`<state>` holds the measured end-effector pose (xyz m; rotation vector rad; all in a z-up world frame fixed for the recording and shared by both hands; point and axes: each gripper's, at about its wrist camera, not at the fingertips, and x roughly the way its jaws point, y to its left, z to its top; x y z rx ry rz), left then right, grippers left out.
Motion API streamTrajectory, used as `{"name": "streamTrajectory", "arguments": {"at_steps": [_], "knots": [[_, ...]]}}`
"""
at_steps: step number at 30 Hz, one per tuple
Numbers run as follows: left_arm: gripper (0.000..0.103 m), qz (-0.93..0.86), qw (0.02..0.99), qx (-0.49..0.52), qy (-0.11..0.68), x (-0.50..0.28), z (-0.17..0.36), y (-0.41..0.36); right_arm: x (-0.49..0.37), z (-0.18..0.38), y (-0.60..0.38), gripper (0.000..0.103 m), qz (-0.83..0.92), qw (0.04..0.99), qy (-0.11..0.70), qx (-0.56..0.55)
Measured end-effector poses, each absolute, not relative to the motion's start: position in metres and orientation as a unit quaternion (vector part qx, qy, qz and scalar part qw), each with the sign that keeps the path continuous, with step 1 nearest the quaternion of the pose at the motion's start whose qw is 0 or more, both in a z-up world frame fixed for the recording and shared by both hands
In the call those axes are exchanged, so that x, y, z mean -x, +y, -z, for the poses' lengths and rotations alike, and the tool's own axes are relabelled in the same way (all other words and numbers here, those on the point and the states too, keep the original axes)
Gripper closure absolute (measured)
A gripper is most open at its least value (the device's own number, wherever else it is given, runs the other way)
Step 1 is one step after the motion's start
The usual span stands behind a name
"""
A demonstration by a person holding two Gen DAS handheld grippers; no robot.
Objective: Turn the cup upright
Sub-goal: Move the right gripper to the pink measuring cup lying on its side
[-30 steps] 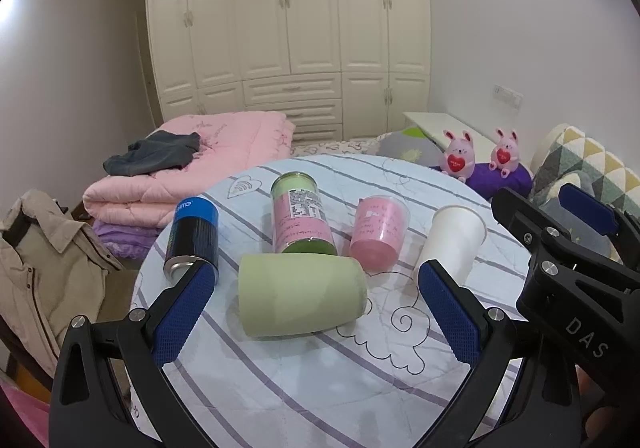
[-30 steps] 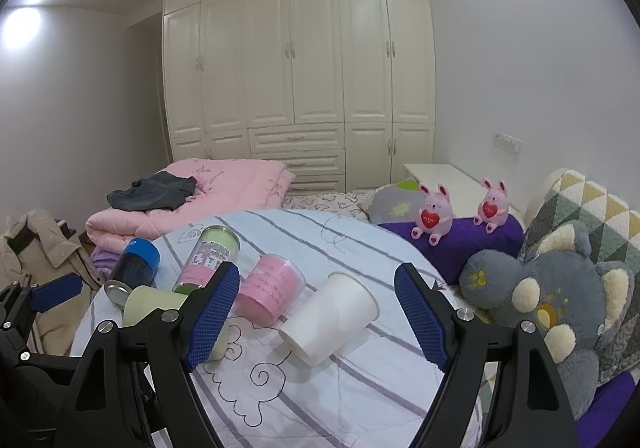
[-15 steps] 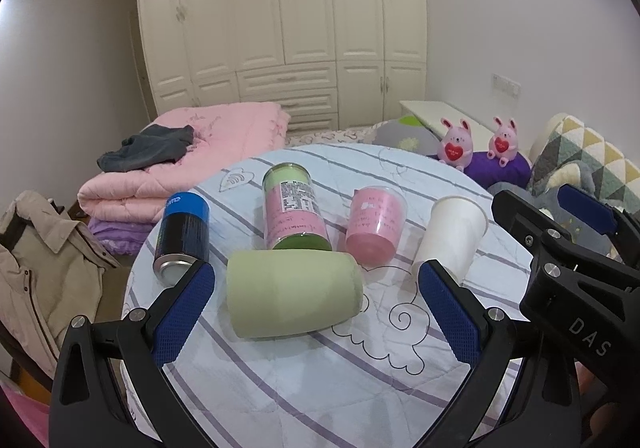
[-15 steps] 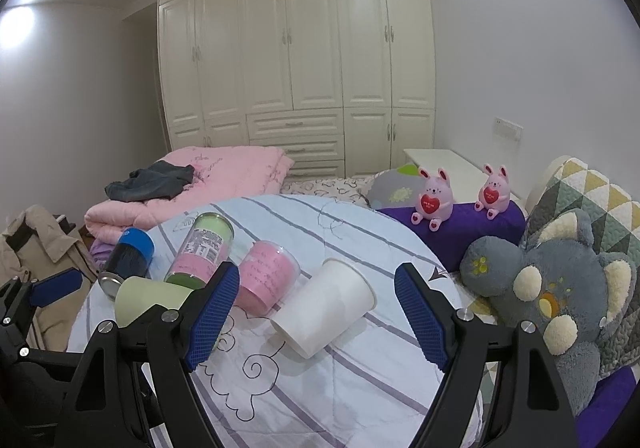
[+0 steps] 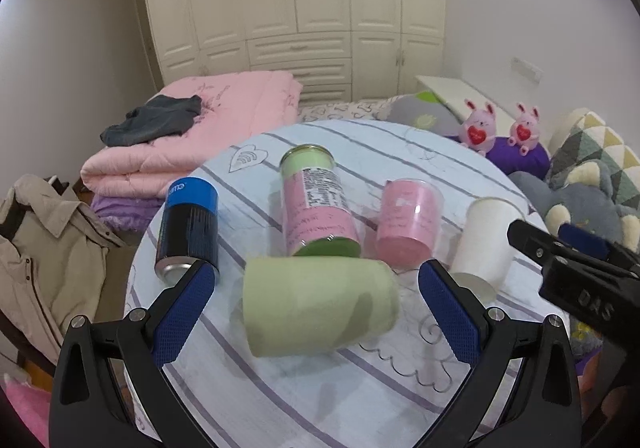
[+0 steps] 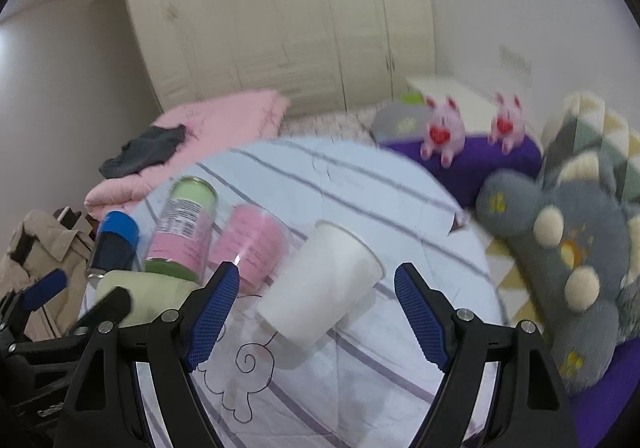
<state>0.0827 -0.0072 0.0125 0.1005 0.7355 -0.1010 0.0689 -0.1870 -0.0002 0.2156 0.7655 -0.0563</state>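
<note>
A pale green cup (image 5: 320,304) lies on its side on the round table (image 5: 360,400), between the open fingers of my left gripper (image 5: 318,308). It also shows at the left of the right wrist view (image 6: 148,300). A white paper cup (image 6: 320,288) lies on its side between the open fingers of my right gripper (image 6: 316,312); in the left wrist view it lies at the right (image 5: 486,244). Both grippers are empty.
A blue-capped can (image 5: 188,228), a tall pink and green jar (image 5: 318,203) and a pink clear cup (image 5: 408,224) lie on the table behind the cups. A pink quilt (image 5: 192,127) lies beyond, a beige jacket (image 5: 44,260) left, plush toys (image 6: 560,248) right.
Both grippers have moved forward and lower toward the cups, which now look larger. The right wrist view has tilted down and is blurred by motion. The cups have not moved.
</note>
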Motion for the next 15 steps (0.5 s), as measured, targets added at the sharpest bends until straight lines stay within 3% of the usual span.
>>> {"name": "streamTrajectory", "arguments": {"at_steps": [7, 11, 15], "knots": [[0.000, 0.045, 0.927, -0.049, 0.370, -0.096, -0.010, -0.003, -0.103, 0.020, -0.215, 0.021, 0.044, 0.875, 0.437, -0.203], [0.000, 0.043, 0.927, -0.053, 0.369, -0.102, -0.010, -0.004, -0.107, 0.002, -0.207, 0.021, 0.054, 0.894, 0.400, -0.195], [0.000, 0.039, 0.927, -0.046, 0.371, -0.112, -0.010, -0.001, -0.129, -0.005, -0.187, 0.021, 0.010, 0.886, 0.416, -0.205]]}}
